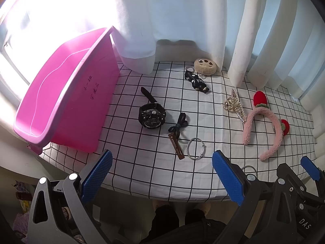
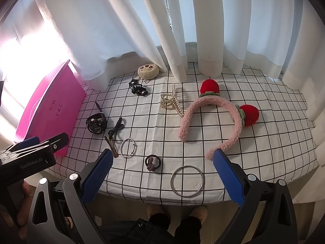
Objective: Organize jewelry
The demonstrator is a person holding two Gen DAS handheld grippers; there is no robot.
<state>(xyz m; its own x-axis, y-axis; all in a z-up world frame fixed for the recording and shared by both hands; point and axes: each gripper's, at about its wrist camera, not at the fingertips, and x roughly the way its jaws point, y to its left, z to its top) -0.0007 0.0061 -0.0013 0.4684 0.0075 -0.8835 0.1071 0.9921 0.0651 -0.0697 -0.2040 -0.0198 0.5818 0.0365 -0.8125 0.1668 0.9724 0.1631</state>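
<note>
We held both grippers at the near edge of the table [image 2: 264, 134], its white cloth ruled with black lines. The left gripper [image 1: 162, 174] had its blue pads spread wide apart and gripped nothing; the right gripper [image 2: 162, 174] stood the same way, open and bare.

The jewelry lay scattered on the cloth. A pink bin [image 1: 67, 93] sat at the left side, with a black watch [image 1: 152, 115] just beside it. Near the watch lay a dark cord [image 1: 178, 125], a brown clip [image 1: 176, 146] and a thin silver bangle [image 1: 196, 148]. Closer to the right gripper lay a larger silver bangle [image 2: 186, 181] and a dark ring [image 2: 153, 162]. Further right lay a pink fuzzy headband [image 2: 211, 120] with red pompoms, a pearl hair clip [image 2: 171, 101] just left of it, and at the back, by the white curtain [image 2: 182, 30], a black key strap [image 2: 138, 88] and a beige plush charm [image 2: 147, 71].
</note>
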